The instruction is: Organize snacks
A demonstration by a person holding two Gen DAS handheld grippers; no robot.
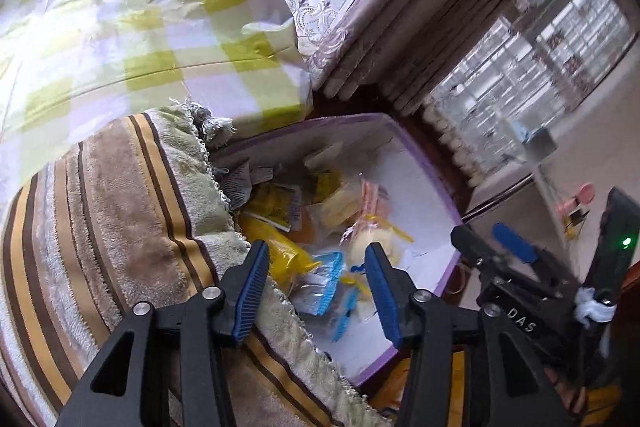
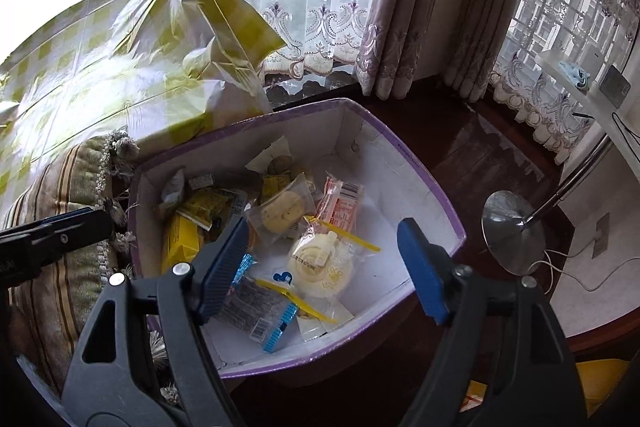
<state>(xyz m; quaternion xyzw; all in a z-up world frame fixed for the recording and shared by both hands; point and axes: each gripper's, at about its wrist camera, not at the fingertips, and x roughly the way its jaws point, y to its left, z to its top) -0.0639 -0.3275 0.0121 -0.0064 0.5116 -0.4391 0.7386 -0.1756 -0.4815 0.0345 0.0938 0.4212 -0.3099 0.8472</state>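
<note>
We hold both grippers over the box point(image 2: 420, 163), tilted down into it, because the snacks are gathered there and this is where sorting happens. Our right gripper point(image 2: 324, 267) stands wide open with nothing between its blue pads; the round pastry point(image 2: 320, 269) and a blue-edged packet point(image 2: 256, 311) lie on the box floor below the gap, untouched. Our left gripper point(image 1: 316, 287) is about half open and also empty, hanging over the near corner of the box beside the striped cushion point(image 1: 100, 207). We judge that both have let go and the snacks now lie where they fell. The box sits on dark wood with the cushion and a checked bag point(image 2: 100, 67) pressed against its left wall, which likely keeps it from sliding. In the right view the blue-edged packet's long axis runs from upper left to lower right, its blue ends toward the left finger and the near wall. The red-striped packet point(image 2: 340, 203) lies steeply, its long axis running toward the far wall. The yellow packets point(image 2: 180, 239) crowd the left wall.
</note>
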